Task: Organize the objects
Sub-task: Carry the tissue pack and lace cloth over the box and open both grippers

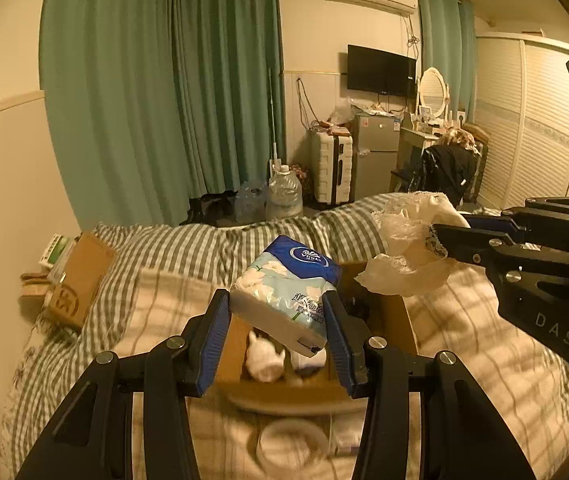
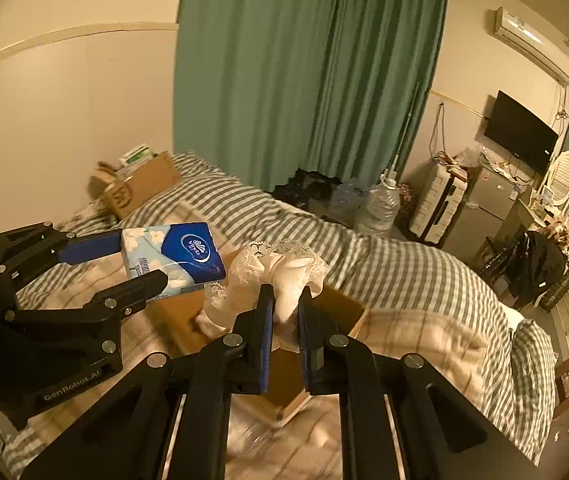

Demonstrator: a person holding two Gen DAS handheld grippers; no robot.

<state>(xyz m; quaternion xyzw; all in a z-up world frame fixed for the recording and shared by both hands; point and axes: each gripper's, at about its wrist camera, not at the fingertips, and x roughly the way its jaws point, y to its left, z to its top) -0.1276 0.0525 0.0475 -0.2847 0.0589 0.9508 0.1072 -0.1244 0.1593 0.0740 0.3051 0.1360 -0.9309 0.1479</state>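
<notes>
My left gripper is shut on a blue and white tissue pack and holds it above an open cardboard box on the bed. The pack also shows in the right wrist view. My right gripper is shut on a white lace cloth and holds it over the same box. The cloth shows at the right in the left wrist view. Inside the box lie small white items.
The striped quilt covers the bed. A second cardboard box with packets sits at the bed's far left by the wall. A white round object lies in front of the box. Water jugs, suitcase and fridge stand beyond.
</notes>
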